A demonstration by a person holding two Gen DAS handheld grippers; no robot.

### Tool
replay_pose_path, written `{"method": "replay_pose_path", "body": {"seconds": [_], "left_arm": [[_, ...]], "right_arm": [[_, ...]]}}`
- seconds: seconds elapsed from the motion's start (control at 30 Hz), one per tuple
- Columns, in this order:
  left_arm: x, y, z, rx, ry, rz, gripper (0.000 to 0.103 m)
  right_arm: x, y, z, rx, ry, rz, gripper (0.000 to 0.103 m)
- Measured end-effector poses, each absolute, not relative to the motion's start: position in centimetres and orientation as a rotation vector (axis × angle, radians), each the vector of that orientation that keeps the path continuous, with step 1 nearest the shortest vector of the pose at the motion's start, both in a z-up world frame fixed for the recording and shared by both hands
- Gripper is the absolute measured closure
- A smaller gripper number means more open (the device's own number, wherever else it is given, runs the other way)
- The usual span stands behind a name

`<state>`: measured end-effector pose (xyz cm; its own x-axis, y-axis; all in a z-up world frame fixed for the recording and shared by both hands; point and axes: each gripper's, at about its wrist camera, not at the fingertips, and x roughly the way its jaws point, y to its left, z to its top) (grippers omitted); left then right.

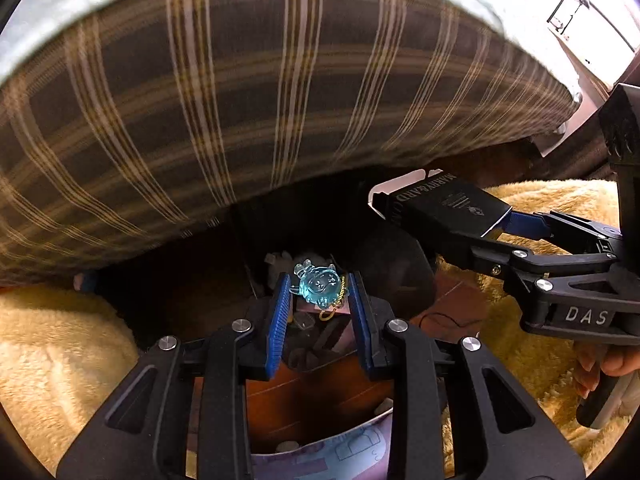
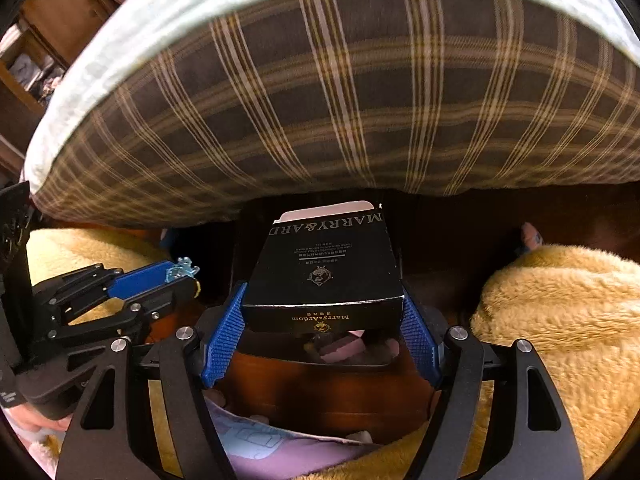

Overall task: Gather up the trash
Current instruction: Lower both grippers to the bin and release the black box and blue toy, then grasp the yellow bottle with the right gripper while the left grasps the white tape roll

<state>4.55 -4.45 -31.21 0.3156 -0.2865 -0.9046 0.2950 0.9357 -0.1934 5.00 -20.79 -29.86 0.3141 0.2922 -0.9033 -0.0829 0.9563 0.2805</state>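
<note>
Currently, both grippers carry trash above a dark bin (image 2: 352, 360) that stands on the floor between two tan plush-covered legs (image 2: 560, 320), in front of a plaid mattress edge (image 1: 240, 100). The left gripper (image 1: 320, 300) holds a small translucent blue charm (image 1: 316, 286) with a thin gold chain; its jaws stand narrow, and the blue pads (image 1: 280, 320) press on the charm from both sides. The right gripper (image 2: 320, 320) holds a black cardboard box (image 2: 324, 272) printed with white lettering; its jaws stand wide, clamped on the two long sides of the box. Both grippers point steeply down toward the bin, whose opening already shows pink and pale scraps inside.

The step in hand appears to be the drop. To do it well, centre each item over the opening before release. The box is nearly as wide as the opening, so align its long axis with the bin and lower it past the rim first. Release the charm last and low, since the chain may snag on a pad.
</note>
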Motion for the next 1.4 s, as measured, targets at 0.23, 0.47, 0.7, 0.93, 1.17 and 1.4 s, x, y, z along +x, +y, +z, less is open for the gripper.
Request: {"method": "replay_pose_path", "body": {"seconds": [0.23, 0.47, 0.7, 0.93, 1.17, 1.4], "left_arm": [[5.3, -4.3, -33.0, -0.002, 1.233, -0.383, 0.075], [5.3, -4.2, -33.0, 0.023, 1.227, -0.368, 0.058], [5.1, -4.3, -29.3, 0.077, 1.146, -0.337, 0.026], [5.0, -3.7, -24.0, 0.091, 1.022, -0.324, 0.017], [7.1, -1.4, -19.1, 0.047, 0.927, -0.273, 0.017], [11.1, -0.4, -16.5, 0.079, 0.878, -0.228, 0.017]], "right_arm": [[6.2, -21.2, -31.2, 0.246, 1.271, 0.238, 0.028], [6.7, -22.4, -30.8, 0.275, 1.259, 0.211, 0.025], [6.2, -23.7, -27.3, 0.31, 1.174, 0.203, 0.017], [6.4, -24.3, -21.6, 0.288, 1.036, 0.192, 0.012], [8.7, -25.9, -16.6, 0.252, 0.906, 0.162, 0.009], [13.6, -25.5, -14.6, 0.229, 0.86, 0.164, 0.009]]}}
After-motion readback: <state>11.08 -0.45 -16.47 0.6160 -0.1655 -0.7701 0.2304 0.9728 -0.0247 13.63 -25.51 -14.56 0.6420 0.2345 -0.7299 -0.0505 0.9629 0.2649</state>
